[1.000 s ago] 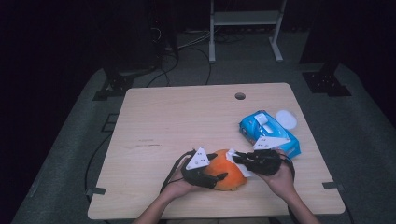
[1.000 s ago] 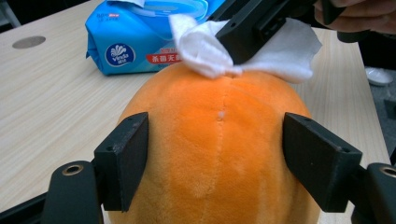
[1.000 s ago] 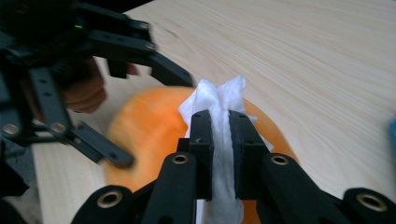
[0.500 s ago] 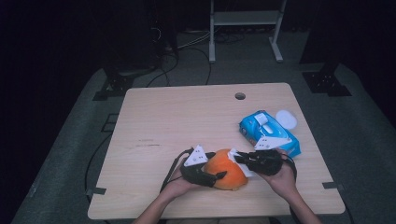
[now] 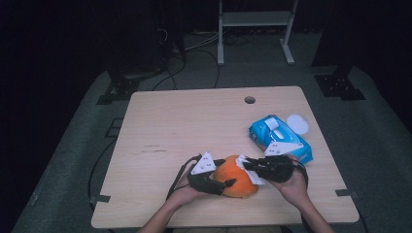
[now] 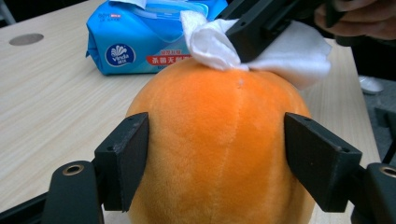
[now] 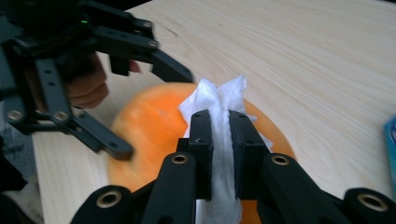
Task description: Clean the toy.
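**Plush Orange Clamped, Wipe Applied to Its Top**

While the left tool (image 5: 221,175) grips the plush orange (image 5: 239,180), its two black jaws press against opposite flanks of the fruit, as the left gripper view confirms; those jaws have just been closing slightly, with the orange (image 6: 219,144) between them. The orange rests on the tabletop (image 5: 194,126) near the front edge, directly between the two tools. To the right of the left tool, the right tool (image 5: 248,165) is clamped on a folded white wipe (image 7: 219,121), its jaws nearly together with the sheet pinched between them. The wipe (image 6: 219,44) touches the top of the orange. Beyond the right tool, farther back on the tabletop, lies a blue wipe pack (image 5: 277,138), apart from the orange. Just behind the pack sits a white round lid (image 5: 298,124).
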`<state>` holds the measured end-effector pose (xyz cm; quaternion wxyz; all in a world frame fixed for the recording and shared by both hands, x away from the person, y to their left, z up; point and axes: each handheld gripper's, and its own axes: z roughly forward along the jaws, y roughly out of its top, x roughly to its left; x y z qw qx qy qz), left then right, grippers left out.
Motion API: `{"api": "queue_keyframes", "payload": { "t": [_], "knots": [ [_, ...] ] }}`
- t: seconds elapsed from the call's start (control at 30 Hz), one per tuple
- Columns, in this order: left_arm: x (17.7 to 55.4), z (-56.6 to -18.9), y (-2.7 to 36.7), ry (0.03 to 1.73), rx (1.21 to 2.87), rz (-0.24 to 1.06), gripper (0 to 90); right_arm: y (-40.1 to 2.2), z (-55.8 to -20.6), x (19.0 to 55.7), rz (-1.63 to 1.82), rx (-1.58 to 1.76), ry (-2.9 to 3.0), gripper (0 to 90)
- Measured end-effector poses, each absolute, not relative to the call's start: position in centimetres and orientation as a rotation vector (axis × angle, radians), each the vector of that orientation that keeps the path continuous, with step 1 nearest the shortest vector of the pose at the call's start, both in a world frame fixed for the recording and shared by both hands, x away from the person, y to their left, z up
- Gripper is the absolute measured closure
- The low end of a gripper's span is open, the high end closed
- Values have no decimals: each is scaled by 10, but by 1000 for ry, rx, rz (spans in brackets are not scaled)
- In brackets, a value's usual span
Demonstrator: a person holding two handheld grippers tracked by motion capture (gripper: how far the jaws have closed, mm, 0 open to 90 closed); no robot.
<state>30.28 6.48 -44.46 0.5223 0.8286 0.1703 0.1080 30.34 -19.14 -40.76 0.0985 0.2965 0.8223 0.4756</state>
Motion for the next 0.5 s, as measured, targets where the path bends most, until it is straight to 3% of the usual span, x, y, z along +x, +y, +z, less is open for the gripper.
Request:
{"api": "queue_keyframes", "payload": {
  "t": [0.07,0.17,0.27,0.5],
  "knots": [
    [303,-444,66,385,1993,256,224,-185,-405,299,1408,843,2443,796],
    [307,-446,74,394,1981,175,102,-183,-406,298,1390,821,2460,795],
    [313,-451,78,452,1990,132,63,-189,-410,302,1405,848,2463,795],
    [308,-445,70,454,1980,199,276,-178,-400,297,1473,809,2447,795]
  ]
}}
